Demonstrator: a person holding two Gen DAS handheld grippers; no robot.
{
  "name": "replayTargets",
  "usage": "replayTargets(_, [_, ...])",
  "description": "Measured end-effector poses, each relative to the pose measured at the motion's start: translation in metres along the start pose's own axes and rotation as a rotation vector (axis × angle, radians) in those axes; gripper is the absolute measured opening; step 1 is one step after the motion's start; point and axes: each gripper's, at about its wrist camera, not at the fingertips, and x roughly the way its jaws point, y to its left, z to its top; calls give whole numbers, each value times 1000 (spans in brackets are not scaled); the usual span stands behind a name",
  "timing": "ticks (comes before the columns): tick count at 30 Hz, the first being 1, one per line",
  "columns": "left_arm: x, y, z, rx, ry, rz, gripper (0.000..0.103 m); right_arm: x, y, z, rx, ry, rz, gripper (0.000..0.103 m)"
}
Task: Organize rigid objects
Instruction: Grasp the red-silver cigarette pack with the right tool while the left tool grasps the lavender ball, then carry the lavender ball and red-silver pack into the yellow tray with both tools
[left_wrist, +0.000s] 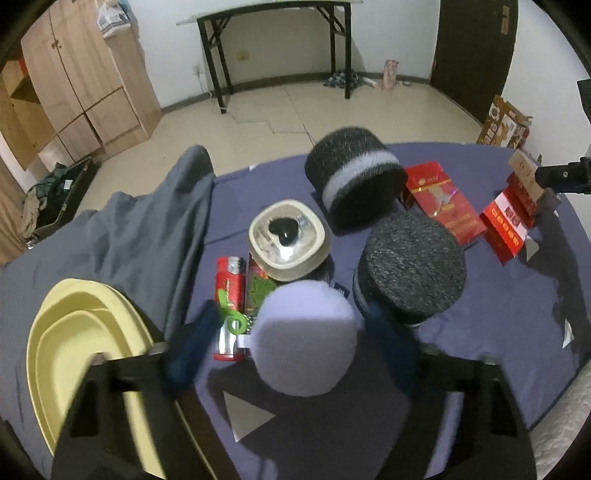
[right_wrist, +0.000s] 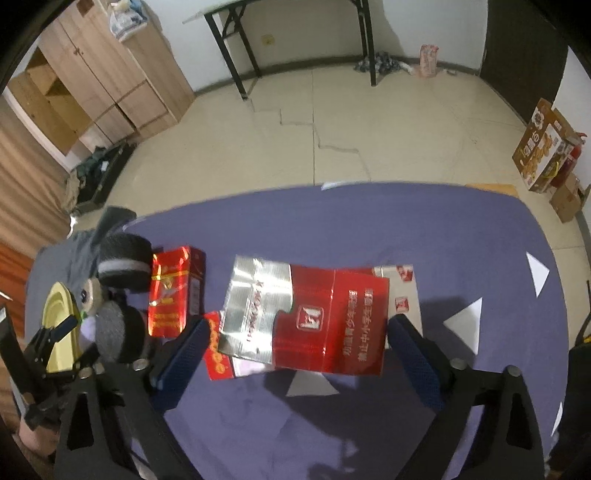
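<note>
**Both tongs over the purple tabletop, one object between each pair of pads**

Left wrist view, left to right. Yellow basin at the near left edge, nested layers visible, partly behind the tong frame. Grey cloth draped beside it on the purple tabletop. Red lighter-like item and a green loop lie just left of centre; behind them a beige lidded container with a black heart-shaped piece on top. The left tongs sit around a pale lavender round object; the blue pads flank it at a narrowed gap, but the picture is blurred and contact cannot be confirmed on either side. Directly right, a dark speckled cylinder stands on end; behind it a second dark cylinder with a pale band lies tilted. Further right, a red packet and a red-and-white carton.

Right wrist view. The right tongs stand fairly wide around a flattened red and silver cigarette pack. The right-hand pad meets the pack's edge; the left-hand pad stands just off the silver foil, over a red strip with orange dots. Grip not confirmed. White paper triangles lie to the right.
</note>
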Motion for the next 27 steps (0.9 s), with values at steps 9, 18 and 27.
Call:
replayTargets(9, [-25,17,-3,-80,-24,-64,48,-23,-7,-8,-16,-75,11,91])
replayTargets(18, [-93,83,-3,-200,-87,-64,48,-97,41,-28,-203,-187,85,90])
replayTargets(27, [-182,171,-22,-236,-156,67,48,-170,150,-59,-430,-224,240,90])
